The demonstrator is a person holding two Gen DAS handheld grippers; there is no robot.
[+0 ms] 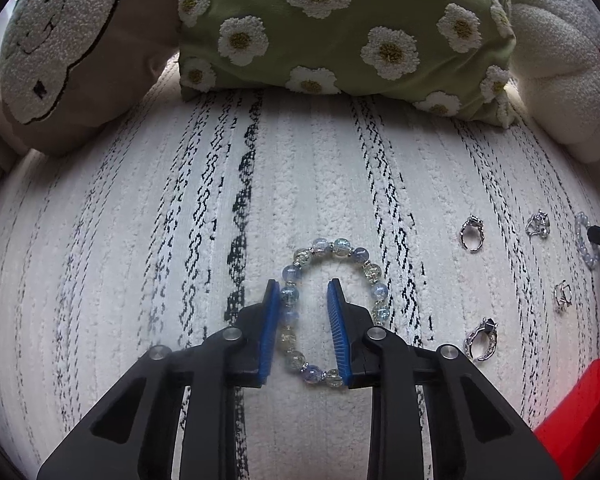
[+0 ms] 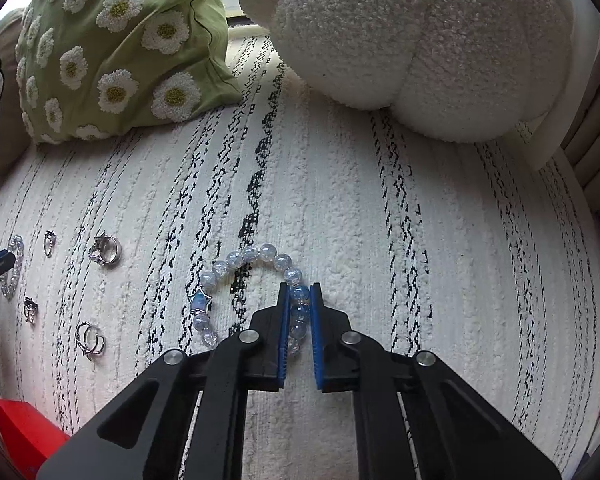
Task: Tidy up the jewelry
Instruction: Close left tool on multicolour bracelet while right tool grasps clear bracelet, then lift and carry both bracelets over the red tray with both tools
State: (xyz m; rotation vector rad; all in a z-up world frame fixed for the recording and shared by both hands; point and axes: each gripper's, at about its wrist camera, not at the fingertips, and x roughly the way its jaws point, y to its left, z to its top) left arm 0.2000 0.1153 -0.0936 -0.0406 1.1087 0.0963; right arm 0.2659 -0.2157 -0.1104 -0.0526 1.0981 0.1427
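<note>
A bracelet of blue and clear crackle-glass beads [image 1: 332, 304] lies low in the middle of the left wrist view on a white, black-streaked woven cover [image 1: 140, 240]. The left gripper [image 1: 304, 294] hangs over it, jaws wide apart, one bead run between them, nothing clamped. Silver rings [image 1: 472, 234] lie scattered at right.

In the right wrist view, a pale-blue bead bracelet with a star charm [image 2: 256, 276] sits at centre. The right gripper [image 2: 300, 294] has its jaws narrowed around the beads [image 2: 300, 312], seemingly touching, though a firm grip is unclear.
</note>
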